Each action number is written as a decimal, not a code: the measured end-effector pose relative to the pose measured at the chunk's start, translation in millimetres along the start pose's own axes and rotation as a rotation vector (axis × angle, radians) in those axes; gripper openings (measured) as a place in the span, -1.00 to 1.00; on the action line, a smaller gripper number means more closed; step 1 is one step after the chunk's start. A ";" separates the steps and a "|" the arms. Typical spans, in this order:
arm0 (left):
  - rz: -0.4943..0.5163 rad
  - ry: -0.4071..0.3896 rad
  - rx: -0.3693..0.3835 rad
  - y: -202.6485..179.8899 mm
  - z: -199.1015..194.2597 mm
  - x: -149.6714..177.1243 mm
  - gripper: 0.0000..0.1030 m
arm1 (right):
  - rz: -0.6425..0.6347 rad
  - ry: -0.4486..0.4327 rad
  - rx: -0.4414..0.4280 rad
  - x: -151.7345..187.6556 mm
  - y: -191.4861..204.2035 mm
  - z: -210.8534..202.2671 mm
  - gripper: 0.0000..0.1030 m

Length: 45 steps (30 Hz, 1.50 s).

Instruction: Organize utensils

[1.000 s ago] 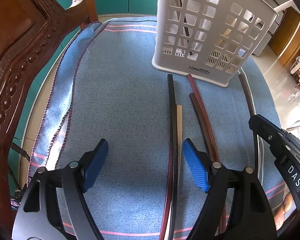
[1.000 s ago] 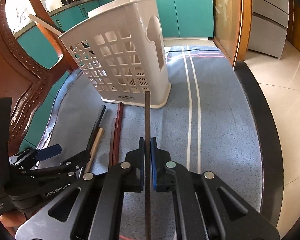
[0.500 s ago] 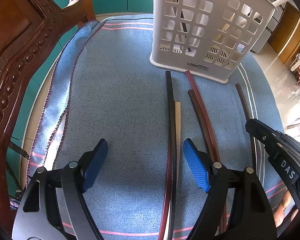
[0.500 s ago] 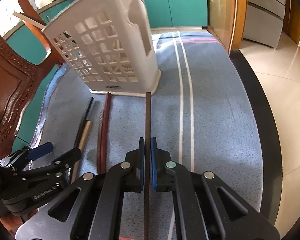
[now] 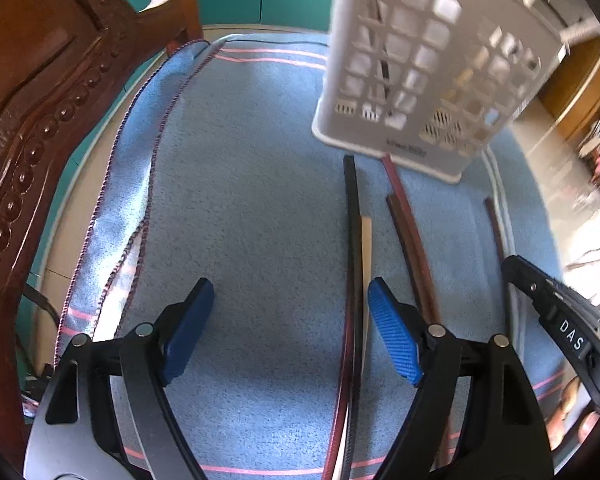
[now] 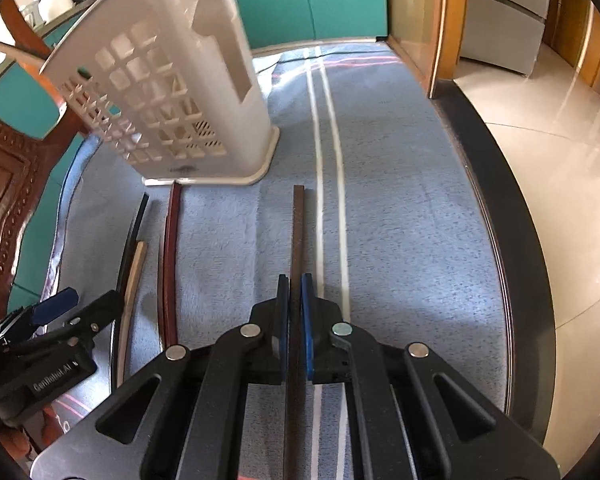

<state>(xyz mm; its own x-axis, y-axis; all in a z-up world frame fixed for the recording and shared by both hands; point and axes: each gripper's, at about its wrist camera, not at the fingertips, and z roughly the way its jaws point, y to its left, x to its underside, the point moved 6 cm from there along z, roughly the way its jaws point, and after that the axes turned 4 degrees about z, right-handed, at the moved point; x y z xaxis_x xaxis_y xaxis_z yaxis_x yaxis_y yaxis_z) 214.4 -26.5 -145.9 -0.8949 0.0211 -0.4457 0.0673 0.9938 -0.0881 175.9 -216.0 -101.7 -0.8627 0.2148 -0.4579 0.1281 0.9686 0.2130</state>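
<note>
The right gripper (image 6: 295, 292) is clenched on a long dark brown chopstick (image 6: 298, 232), its blue pads pressed against the stick from both sides. The stick runs straight forward from between the fingertips, its far end just short of the base of the white plastic lattice utensil basket (image 6: 204, 92), which stands ahead and to the left of the fingers on the blue terry towel (image 6: 412, 220). Two white stripes on the towel run just right of the held stick.

The left gripper (image 5: 290, 312) is released, its blue ribbed pads (image 5: 392, 340) standing wide apart with bare towel (image 5: 240, 200) between them for most of the gap. Close inside the right-hand pad lie a black chopstick (image 5: 352, 220) and a pale wooden chopstick (image 5: 366, 248) side by side, neither touched by a pad. A thin reddish stick (image 5: 342, 392) lies beside the black one nearer the camera; motion blur makes it hard to tell whether it is a separate piece. Just beyond the right-hand finger are two reddish-brown chopsticks (image 5: 408, 232), lying together and pointing toward the basket (image 5: 432, 60), the longer one reaching its base. Further right, the held dark brown stick (image 5: 494, 224) shows ahead of the right gripper's black body (image 5: 560, 320). A carved dark wooden chair back (image 5: 40, 100) stands to the left of the fingers, beyond the towel's edge.
</note>
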 end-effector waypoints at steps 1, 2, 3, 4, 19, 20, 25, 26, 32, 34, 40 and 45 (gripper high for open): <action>-0.025 -0.011 0.036 4.0 -2.6 -3.2 0.54 | -0.007 -0.028 0.003 -3.5 1.5 -5.4 -0.86; -0.048 -0.024 0.059 7.7 -5.1 -6.1 0.55 | -0.016 -0.047 0.006 -5.3 2.7 -9.0 -0.86; -0.071 -0.038 0.075 11.4 -7.5 -8.3 0.57 | -0.026 -0.066 0.007 -7.1 3.7 -12.1 -0.85; -0.093 -0.050 0.088 14.9 -9.1 -10.1 0.57 | -0.027 -0.069 0.007 -6.9 3.8 -12.3 -0.85; -0.032 -0.051 0.029 -13.6 26.4 -37.8 0.58 | 0.037 -0.019 -0.029 -8.6 -11.3 -4.0 -0.84; -0.024 -0.038 0.009 -15.8 31.0 -38.5 0.57 | 0.036 -0.014 -0.029 -8.6 -11.4 -2.4 -0.84; 0.033 -0.035 -0.084 -23.4 33.1 -44.8 -0.15 | 0.043 0.014 -0.033 -8.6 -15.4 6.1 -0.84; 0.028 -0.033 -0.076 -21.7 31.8 -45.1 -0.46 | 0.044 0.020 -0.034 -8.4 -15.5 7.3 -0.84; -0.053 -0.031 0.026 4.2 18.7 -39.9 -0.82 | 0.024 0.026 -0.053 -6.2 -5.3 7.4 -0.84; -0.054 -0.046 0.029 11.5 12.0 -38.4 -0.82 | 0.015 0.025 -0.057 -5.3 -0.6 7.2 -0.79; -0.046 -0.074 0.077 14.3 -11.8 -21.6 -0.82 | -0.029 0.014 -0.059 -3.7 14.2 7.5 -0.47; -0.078 -0.068 0.068 27.6 -15.4 -19.6 -0.82 | -0.050 0.023 -0.023 -1.7 17.6 16.8 -0.47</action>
<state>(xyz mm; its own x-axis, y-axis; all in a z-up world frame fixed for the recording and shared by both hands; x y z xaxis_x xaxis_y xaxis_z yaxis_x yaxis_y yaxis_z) 227.0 2.2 -125.8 -0.8666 -0.0655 -0.4946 0.0309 0.9824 -0.1843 187.8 -197.2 -111.7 -0.8786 0.1627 -0.4490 0.0733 0.9750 0.2099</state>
